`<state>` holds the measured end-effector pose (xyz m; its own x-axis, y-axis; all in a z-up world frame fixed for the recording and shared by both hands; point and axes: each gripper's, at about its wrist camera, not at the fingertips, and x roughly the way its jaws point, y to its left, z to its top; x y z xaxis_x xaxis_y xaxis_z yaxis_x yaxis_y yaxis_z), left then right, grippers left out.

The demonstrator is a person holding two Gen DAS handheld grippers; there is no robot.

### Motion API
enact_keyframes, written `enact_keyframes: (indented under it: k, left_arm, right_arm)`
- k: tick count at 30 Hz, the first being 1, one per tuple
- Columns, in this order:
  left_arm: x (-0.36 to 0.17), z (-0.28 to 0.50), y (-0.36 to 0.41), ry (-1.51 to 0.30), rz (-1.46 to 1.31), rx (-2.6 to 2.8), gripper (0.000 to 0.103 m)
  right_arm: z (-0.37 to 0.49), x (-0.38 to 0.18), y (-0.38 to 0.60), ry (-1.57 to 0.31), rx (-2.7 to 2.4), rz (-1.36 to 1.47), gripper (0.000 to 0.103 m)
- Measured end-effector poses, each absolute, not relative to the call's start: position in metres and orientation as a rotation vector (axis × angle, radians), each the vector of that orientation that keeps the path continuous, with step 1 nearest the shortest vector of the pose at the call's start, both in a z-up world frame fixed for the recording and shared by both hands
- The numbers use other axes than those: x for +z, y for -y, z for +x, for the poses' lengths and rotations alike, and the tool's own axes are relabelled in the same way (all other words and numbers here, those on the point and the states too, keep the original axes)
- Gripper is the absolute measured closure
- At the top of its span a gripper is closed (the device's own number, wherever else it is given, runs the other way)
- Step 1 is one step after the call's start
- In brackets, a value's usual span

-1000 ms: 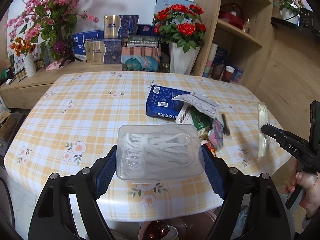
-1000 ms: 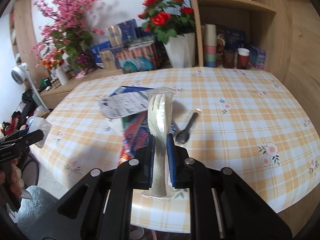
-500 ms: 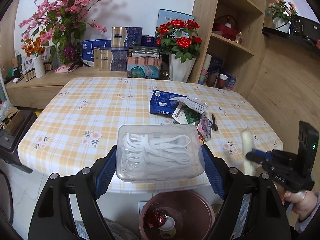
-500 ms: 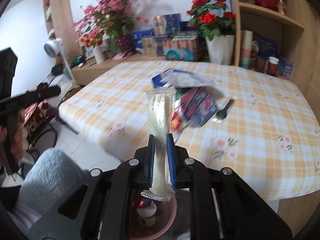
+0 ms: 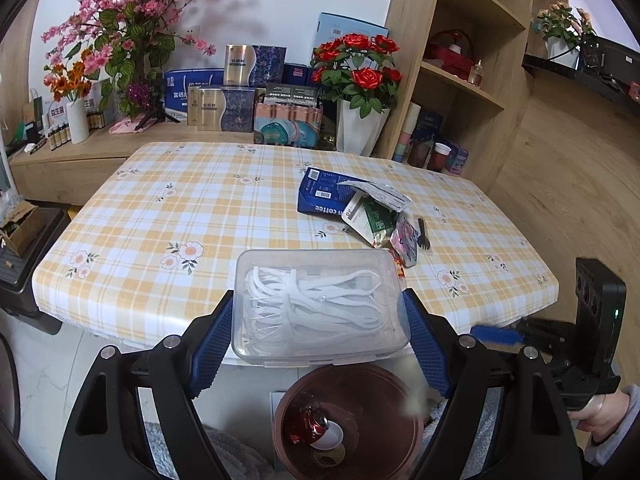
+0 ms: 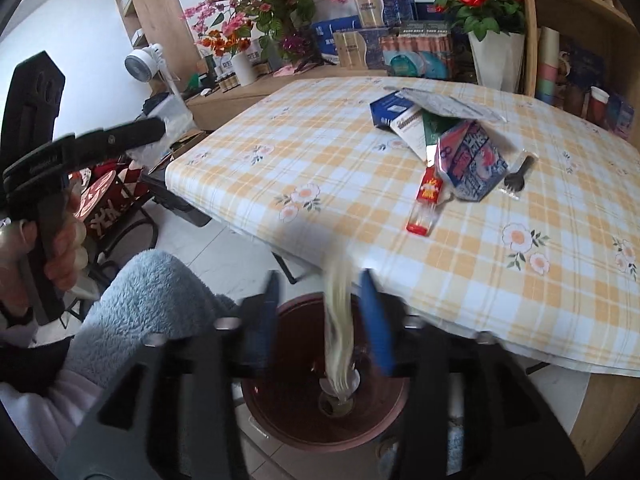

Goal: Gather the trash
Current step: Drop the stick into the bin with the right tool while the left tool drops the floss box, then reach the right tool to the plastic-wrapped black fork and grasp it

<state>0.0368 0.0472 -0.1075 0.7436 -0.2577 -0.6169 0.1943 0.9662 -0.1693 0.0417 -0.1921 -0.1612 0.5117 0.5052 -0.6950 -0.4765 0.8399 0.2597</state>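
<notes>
My left gripper (image 5: 320,336) is shut on a clear plastic box (image 5: 320,304) of white straps, held just off the table's near edge above a round brown bin (image 5: 384,392). In the right wrist view my right gripper (image 6: 322,320) hangs over the same bin (image 6: 280,412) and its jaws are opening. A pale wrapped packet (image 6: 340,320) is blurred between the blue pads, loose and dropping. A red can (image 5: 308,428) and a white cup lie in the bin. On the table lie a blue coffee box (image 5: 320,196), a patterned pouch (image 6: 468,164) and a black fork (image 6: 518,176).
The checked table (image 5: 200,216) has a silver pouch (image 5: 380,194) and a red packet (image 6: 426,204) near the other litter. A flower vase (image 5: 360,128), boxes and wooden shelves (image 5: 472,92) stand behind. A person's fluffy blue sleeve (image 6: 140,300) is left of the bin.
Both grippers drew back from over the table to the bin at its near edge. The right jaws parted and the packet slipped down between them. The left still holds the box.
</notes>
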Motion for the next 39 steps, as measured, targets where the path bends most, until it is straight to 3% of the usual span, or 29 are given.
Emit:
enact_keyframes:
  k: [1,4,10,18,21,39]
  left_arm:
    - [-0.11,0.036,-0.045,-0.695,-0.094,-0.255,0.025]
    - [-0.116,0.034,-0.039,-0.713,-0.086,-0.273,0.025]
    - [-0.129,0.024,-0.031,-0.761,-0.119,-0.305,0.025]
    - [-0.145,0.012,-0.011,-0.817,-0.087,-0.378,0.024]
    - [-0.143,0.009,-0.009,-0.799,-0.077,-0.399,0.009]
    - [-0.093,0.055,-0.047,-0.616,-0.009,-0.148,0.006]
  right_arm:
    - [0.044,-0.159,0.193,-0.843,0.577,0.037,0.05]
    - [0.052,-0.147,0.205,-0.798,0.512,0.044,0.03]
    - [0.066,-0.125,0.233,-0.718,0.394,0.085,0.013]
    - [0.071,-0.117,0.258,-0.689,0.315,0.122,0.011]
    - [0.071,-0.116,0.263,-0.689,0.301,0.121,0.011]
    - [0.08,-0.121,0.273,-0.701,0.243,0.096,0.007]
